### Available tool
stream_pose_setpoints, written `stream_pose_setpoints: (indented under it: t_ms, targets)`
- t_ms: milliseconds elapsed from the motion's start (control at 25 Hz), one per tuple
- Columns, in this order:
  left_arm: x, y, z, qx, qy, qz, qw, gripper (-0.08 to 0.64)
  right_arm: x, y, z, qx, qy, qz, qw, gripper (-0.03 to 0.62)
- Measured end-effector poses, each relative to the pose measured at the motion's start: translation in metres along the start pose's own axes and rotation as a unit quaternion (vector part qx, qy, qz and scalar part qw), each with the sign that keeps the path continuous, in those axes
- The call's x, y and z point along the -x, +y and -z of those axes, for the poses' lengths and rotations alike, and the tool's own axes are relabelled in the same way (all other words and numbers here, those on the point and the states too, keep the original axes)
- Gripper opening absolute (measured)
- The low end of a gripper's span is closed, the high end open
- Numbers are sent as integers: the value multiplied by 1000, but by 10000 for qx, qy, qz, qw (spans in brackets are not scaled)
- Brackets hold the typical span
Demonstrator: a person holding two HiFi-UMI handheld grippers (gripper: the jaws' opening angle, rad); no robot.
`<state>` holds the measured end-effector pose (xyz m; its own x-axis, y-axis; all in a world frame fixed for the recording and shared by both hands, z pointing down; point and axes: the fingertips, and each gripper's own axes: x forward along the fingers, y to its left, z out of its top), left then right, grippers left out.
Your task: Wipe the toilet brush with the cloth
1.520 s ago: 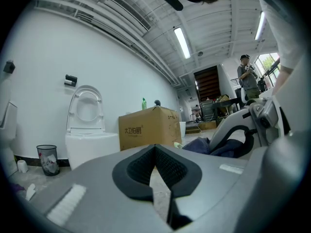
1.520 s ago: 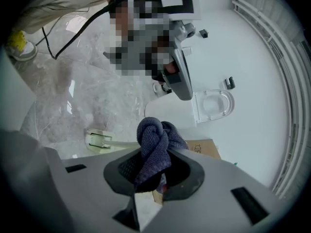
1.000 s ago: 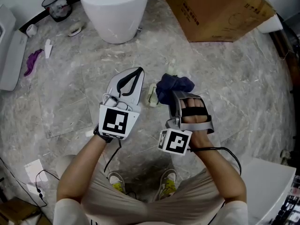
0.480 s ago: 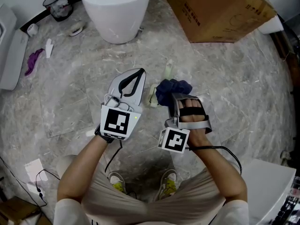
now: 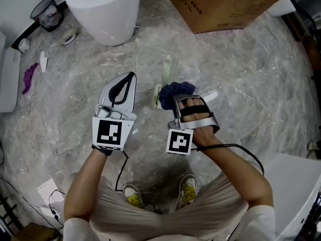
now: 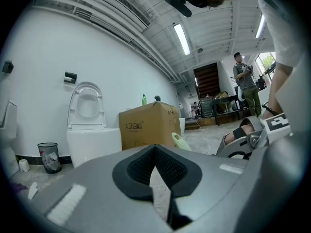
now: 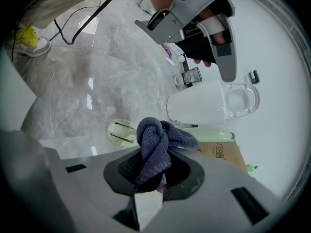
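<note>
Left of the toilet (image 5: pixel 103 14) a black bin (image 5: pixel 45 11) stands by the wall. A purple scrap (image 5: pixel 28 78) lies on the grey floor (image 5: pixel 251 79), also left of the toilet but further out from the wall.

Out in front of the toilet, on the person's side, is the left gripper (image 5: pixel 130 77). Its jaws are closed tip to tip and there is nothing in them. It points toward the toilet.

A little right of that, and further from the toilet, the brush (image 5: pixel 165 70) lies flat on the floor. It is pale green. Its handle end is closer to the toilet and its head is closer to the person.

Next comes the cloth (image 5: pixel 176 90), dark blue and bunched up. It is right beside the brush head, on the side away from the toilet. I cannot tell if the two touch. The right gripper (image 5: pixel 178 98) has the cloth pinched tight between its jaws, and a fold of it sticks out past the tips.

Right of the toilet sits a big brown box (image 5: pixel 220 4) on the floor
</note>
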<state>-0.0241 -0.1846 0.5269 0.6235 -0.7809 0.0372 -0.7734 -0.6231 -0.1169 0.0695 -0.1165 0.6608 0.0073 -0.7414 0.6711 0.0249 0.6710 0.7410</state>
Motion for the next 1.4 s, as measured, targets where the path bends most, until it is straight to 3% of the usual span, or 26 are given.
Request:
stream_pose_setpoints:
  t_ms: [240,320,440,560,600,720,800,960,1040,1200,1400]
  targets:
    - [-2,8,11,-143,156,-22,9998,2,-6,24,1,71,40,-189,9998,87]
    - [-1,18,6,-176,120,-94,9997,2,-7,34,7,108,127,-433,9989,87]
    - [-1,28,3,-96,73,-181,9998,2,3,40,8,-727,-54,-1043,9919,87]
    - [1,37,5,60,84,-270,9996,2,21,24,-11,-2017,-698,-1553,9645,87]
    - [1,38,5,94,81,-277,9995,2,28,13,-19,-2511,-1007,-1709,9474,87]
    - [2,34,4,58,69,-227,9997,2,50,-26,-31,-3870,-1902,-1974,8804,87]
    - [2,30,2,-12,43,-163,9999,2,58,-51,-29,-4386,-2225,-1858,8507,87]
    - [4,25,5,-132,115,-82,9998,2,59,-80,-15,-5026,-2414,-1669,8132,87]
    - [4,24,6,-126,111,-70,9998,2,55,-80,-11,-5215,-2384,-1718,8011,87]
    - [1,18,5,-107,120,-30,9999,2,42,-63,-6,-5397,-2133,-1952,7907,87]
    - [-3,13,-12,-77,-59,-22,10000,2,28,-40,0,-5414,-1759,-2123,7943,87]
